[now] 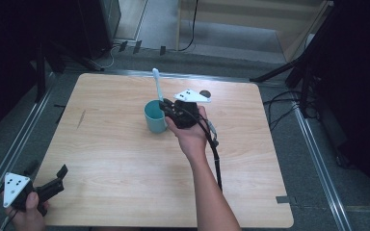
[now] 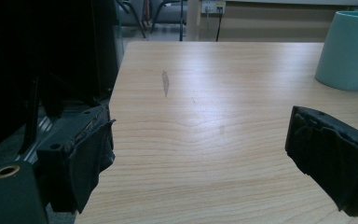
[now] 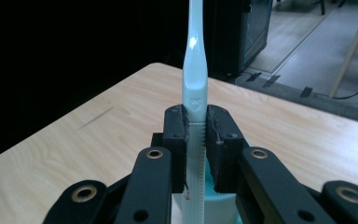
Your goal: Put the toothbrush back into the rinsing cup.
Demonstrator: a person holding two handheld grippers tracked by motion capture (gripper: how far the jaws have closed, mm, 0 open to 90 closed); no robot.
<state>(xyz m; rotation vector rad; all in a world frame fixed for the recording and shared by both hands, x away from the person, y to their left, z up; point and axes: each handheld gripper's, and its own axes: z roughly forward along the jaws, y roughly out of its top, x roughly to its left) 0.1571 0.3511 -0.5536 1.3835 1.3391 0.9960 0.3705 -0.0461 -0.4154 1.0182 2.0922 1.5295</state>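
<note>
A teal cup point(image 1: 154, 117) stands upright near the middle of the wooden table point(image 1: 125, 163). My right gripper point(image 1: 166, 105) hangs just right of the cup's rim, shut on the ribbed handle of a pale blue toothbrush point(image 1: 157, 84) that points up and away. In the right gripper view the toothbrush point(image 3: 195, 70) is pinched between the two black pads point(image 3: 175, 135), with the cup point(image 3: 219, 203) below the jaws. My left gripper point(image 1: 48, 179) rests at the table's near left corner, open with nothing between its jaws; in its own view the cup point(image 2: 350, 49) stands far right.
A small dark round object point(image 1: 204, 93) lies on the table behind the right gripper. Tripod legs point(image 1: 289, 72) and cables point(image 1: 279, 103) stand beyond the table's right and far edges. A dark scratch point(image 2: 165, 83) marks the wood at left.
</note>
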